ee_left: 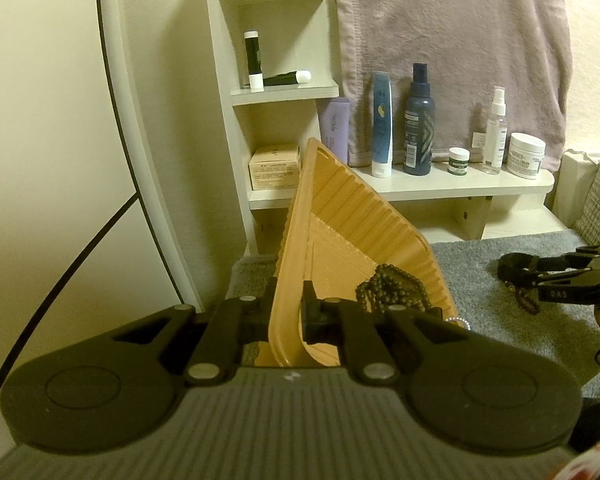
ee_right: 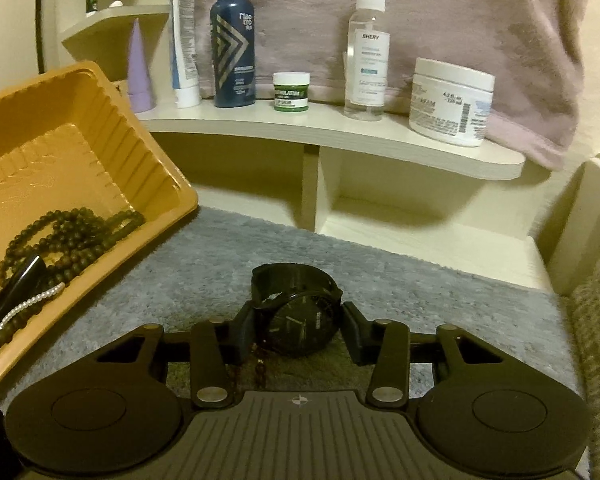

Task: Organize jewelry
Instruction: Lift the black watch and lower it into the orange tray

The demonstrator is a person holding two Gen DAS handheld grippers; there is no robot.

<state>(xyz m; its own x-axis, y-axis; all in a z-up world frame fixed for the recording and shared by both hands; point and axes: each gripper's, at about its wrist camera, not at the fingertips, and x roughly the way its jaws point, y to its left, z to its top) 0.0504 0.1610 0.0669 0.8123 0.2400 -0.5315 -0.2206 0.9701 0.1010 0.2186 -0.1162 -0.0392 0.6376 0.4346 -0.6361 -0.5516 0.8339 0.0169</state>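
My left gripper [ee_left: 290, 316] is shut on the near rim of an orange plastic tray [ee_left: 340, 236] and holds it tilted up off the grey mat. A dark bead necklace [ee_left: 392, 290] and a white pearl bracelet [ee_left: 460, 322] lie in the tray's low corner; they also show in the right wrist view, the beads [ee_right: 72, 236] and the pearls [ee_right: 32, 304] in the tray [ee_right: 80, 148]. My right gripper [ee_right: 296, 328] is shut on a black wristwatch [ee_right: 296, 316] just above the mat. A dark bead strand [ee_right: 260, 368] hangs under it. The right gripper shows at the right edge of the left wrist view [ee_left: 540, 276].
A grey mat [ee_right: 420, 280] covers the surface. A white shelf [ee_right: 340, 132] behind holds bottles, tubes and jars, with a pink towel [ee_right: 420, 20] hanging behind. A tall white shelf unit [ee_left: 276, 92] stands at the left, a mirror edge [ee_left: 132, 120] beside it.
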